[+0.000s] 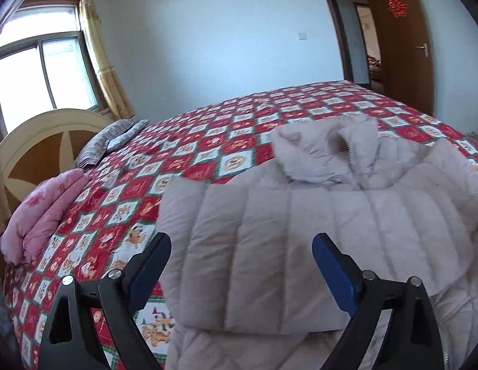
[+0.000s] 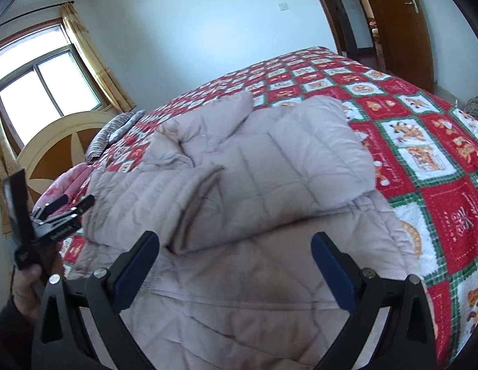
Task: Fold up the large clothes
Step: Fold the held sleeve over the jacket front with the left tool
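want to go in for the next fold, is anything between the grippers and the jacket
Nothing visible. The left gripper and right gripper both stand open right over the beige jacket on the bed, with only air between.

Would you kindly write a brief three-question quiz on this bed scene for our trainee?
1. True or false: the left gripper is clamped on the puffer jacket.
2. What lies folded near the headboard? A) pink quilt B) blue towel C) black coat
3. Fill in: both sleeves are folded ____ the jacket's body.

Key:
1. False; its jaws stand open, holding nothing.
2. A, the pink quilt.
3. Over; the right gripper is open above them.
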A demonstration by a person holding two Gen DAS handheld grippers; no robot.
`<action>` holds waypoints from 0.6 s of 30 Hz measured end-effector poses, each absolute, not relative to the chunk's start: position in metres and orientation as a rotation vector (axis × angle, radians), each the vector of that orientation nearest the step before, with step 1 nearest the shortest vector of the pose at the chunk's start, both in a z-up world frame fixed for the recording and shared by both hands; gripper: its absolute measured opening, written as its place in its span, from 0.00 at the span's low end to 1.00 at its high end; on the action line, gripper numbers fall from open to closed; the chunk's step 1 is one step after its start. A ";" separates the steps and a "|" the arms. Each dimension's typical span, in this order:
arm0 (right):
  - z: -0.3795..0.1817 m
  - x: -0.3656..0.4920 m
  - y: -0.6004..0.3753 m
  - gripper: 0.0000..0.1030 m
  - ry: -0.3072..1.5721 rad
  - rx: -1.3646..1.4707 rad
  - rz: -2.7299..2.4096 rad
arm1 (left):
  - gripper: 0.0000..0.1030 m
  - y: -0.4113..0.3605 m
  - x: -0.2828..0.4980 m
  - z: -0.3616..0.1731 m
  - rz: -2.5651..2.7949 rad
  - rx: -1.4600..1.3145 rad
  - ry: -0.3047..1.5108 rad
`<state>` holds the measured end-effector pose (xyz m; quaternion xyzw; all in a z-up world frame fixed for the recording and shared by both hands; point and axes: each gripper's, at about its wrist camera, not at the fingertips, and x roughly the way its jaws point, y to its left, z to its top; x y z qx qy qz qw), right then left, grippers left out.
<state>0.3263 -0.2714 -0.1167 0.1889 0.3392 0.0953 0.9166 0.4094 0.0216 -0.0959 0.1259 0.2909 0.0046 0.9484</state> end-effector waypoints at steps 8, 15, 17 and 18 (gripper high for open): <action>-0.147 0.379 -0.215 0.23 0.905 0.364 0.343 | 0.91 0.055 0.418 -0.112 0.041 0.187 0.655; -0.150 0.332 -0.218 0.12 0.928 0.289 0.315 | 0.91 0.065 0.426 -0.116 0.063 0.179 0.668; -0.148 0.328 -0.218 0.13 0.941 0.255 0.309 | 0.91 0.065 0.432 -0.115 0.069 0.156 0.679; -0.147 0.327 -0.220 0.22 0.941 0.236 0.293 | 0.91 0.065 0.434 -0.114 0.072 0.149 0.679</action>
